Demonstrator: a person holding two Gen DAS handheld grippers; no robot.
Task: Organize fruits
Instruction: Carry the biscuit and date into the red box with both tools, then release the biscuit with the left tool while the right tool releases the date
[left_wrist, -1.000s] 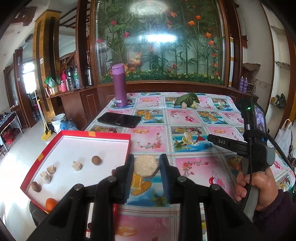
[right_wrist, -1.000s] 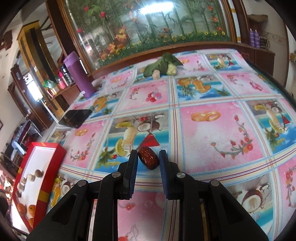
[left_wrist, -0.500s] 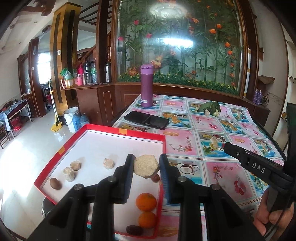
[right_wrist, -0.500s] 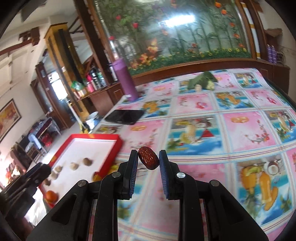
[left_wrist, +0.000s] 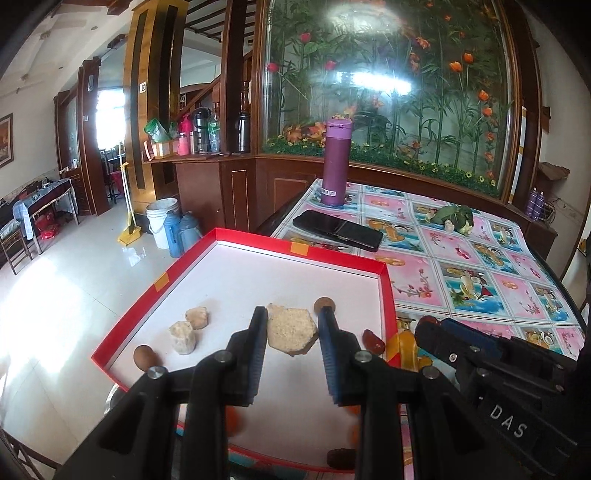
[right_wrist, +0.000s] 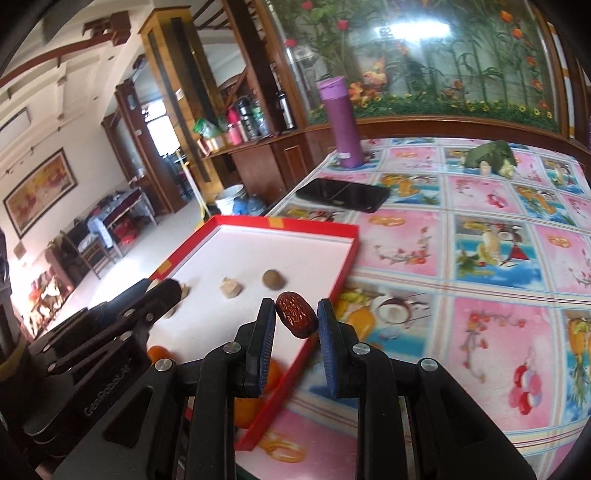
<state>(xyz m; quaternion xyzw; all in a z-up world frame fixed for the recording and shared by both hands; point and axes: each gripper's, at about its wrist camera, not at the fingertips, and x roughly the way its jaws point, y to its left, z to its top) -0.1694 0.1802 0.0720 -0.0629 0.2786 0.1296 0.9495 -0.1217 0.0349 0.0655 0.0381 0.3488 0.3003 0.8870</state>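
My left tongs (left_wrist: 292, 329) grip the tan cake (left_wrist: 291, 329) over the red tray (left_wrist: 388, 291); my right tongs (right_wrist: 296, 322) pinch the date (right_wrist: 296, 318) at its right rim. I'd lower each onto bare white floor, clear of the oranges (right_wrist: 159, 352) near me and each other's arms. Farther in sit two tan lumps (left_wrist: 183, 335) and a brown ball (right_wrist: 273, 278). Phone (left_wrist: 337, 229) and flask (left_wrist: 336, 162) lie well beyond on the tabletop (right_wrist: 480, 306).

oranges (left_wrist: 232, 421) blurred behind jaws, dark fruit (left_wrist: 340, 457) partly hidden
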